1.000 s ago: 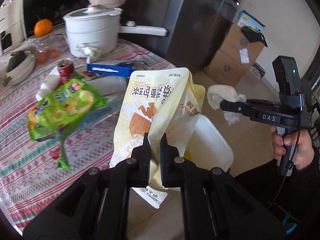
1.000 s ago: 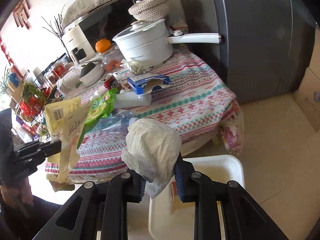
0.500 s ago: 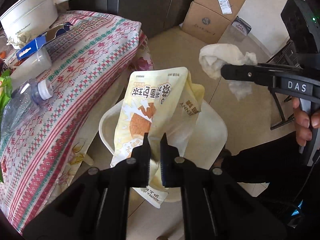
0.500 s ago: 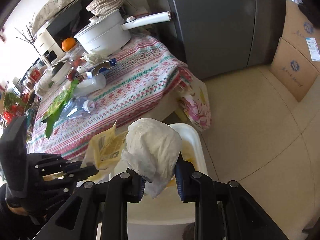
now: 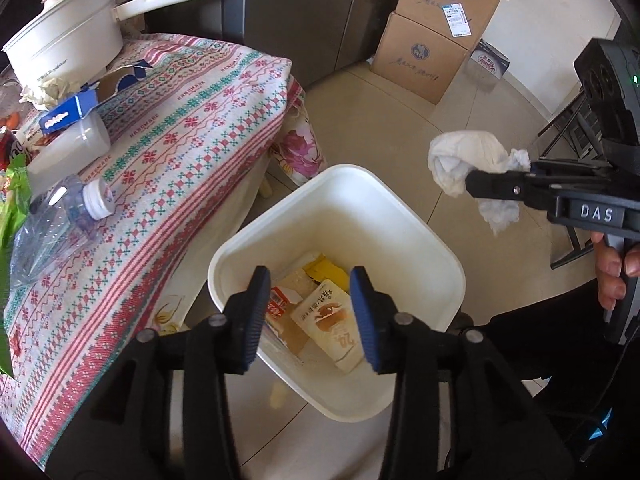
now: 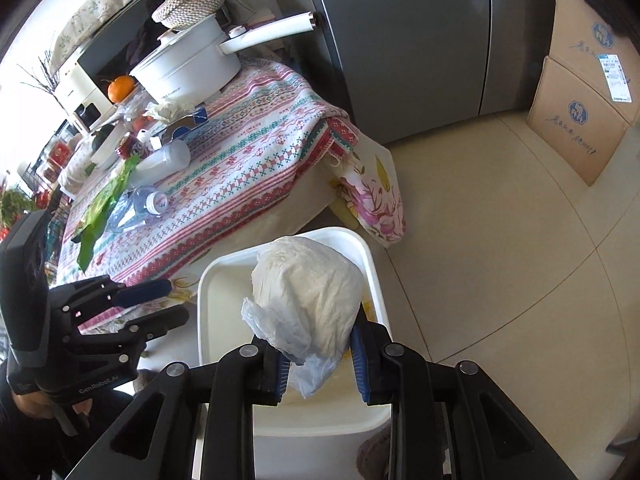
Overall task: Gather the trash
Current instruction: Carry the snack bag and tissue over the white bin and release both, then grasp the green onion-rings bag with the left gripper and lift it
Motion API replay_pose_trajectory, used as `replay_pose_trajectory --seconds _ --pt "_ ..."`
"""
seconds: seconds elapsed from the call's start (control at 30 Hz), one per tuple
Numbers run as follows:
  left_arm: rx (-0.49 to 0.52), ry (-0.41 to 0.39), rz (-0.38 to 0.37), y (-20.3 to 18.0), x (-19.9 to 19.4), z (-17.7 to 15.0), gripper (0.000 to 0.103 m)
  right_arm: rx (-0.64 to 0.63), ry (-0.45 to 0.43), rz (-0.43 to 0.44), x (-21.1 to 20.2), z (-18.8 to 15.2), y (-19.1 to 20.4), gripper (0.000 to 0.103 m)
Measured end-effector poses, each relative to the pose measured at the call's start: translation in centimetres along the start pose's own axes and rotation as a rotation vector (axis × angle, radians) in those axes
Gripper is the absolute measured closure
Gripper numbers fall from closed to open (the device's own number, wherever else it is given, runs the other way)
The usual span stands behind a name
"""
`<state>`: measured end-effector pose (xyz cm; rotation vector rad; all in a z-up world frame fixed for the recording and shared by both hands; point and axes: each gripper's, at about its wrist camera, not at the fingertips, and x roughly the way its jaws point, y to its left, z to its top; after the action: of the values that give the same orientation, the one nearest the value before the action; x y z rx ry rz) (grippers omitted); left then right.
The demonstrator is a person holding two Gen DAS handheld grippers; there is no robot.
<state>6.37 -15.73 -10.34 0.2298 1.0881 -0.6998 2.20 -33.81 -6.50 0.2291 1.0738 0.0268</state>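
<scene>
A white trash bin [image 5: 424, 236] stands on the floor by the table corner. My left gripper [image 5: 310, 316] is open and empty above it. The yellow snack bag [image 5: 332, 320] lies inside the bin with other wrappers. My right gripper [image 6: 320, 356] is shut on a crumpled white plastic bag [image 6: 308, 296] and holds it over the bin [image 6: 216, 280]; the bag also shows in the left wrist view [image 5: 468, 160]. An empty plastic bottle [image 5: 60, 216], a green snack bag [image 6: 104, 204] and a blue box [image 5: 72, 112] lie on the table.
The table has a patterned cloth [image 5: 180, 140] and carries a white pot [image 5: 68, 40], a clear cup [image 6: 164, 160] and a red can [image 6: 130, 146]. A grey fridge [image 6: 400, 40] stands behind. Cardboard boxes [image 5: 428, 48] sit on the tiled floor.
My left gripper opened and the yellow snack bag dropped into the bin. My right gripper moved closer over the bin, still holding the white bag.
</scene>
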Motion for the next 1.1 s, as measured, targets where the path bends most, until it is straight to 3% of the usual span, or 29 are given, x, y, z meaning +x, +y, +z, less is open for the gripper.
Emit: replay_pose_trajectory --seconds 0.33,0.4,0.5,0.83,1.1 --pt "-0.053 -0.039 0.061 2.9 -2.2 -0.2 0.042 -0.017 0.047 0.011 1.1 -0.3 0.8 0.072" --pt "-0.063 -0.044 0.078 3.4 -2.5 -0.4 0.038 -0.003 0.056 0.024 1.2 -0.3 0.9 0.053" --pt "-0.072 -0.049 0.099 3.9 -2.8 -0.5 0.031 0.023 0.045 0.037 1.1 -0.2 0.9 0.038" --pt "-0.089 -0.066 0.161 5.6 -4.2 -0.6 0.026 0.031 0.042 0.032 1.3 0.6 1.4 0.033" --pt "-0.101 -0.088 0.341 11.2 -5.5 0.2 0.026 0.001 0.036 0.005 1.8 2.3 2.7 0.031"
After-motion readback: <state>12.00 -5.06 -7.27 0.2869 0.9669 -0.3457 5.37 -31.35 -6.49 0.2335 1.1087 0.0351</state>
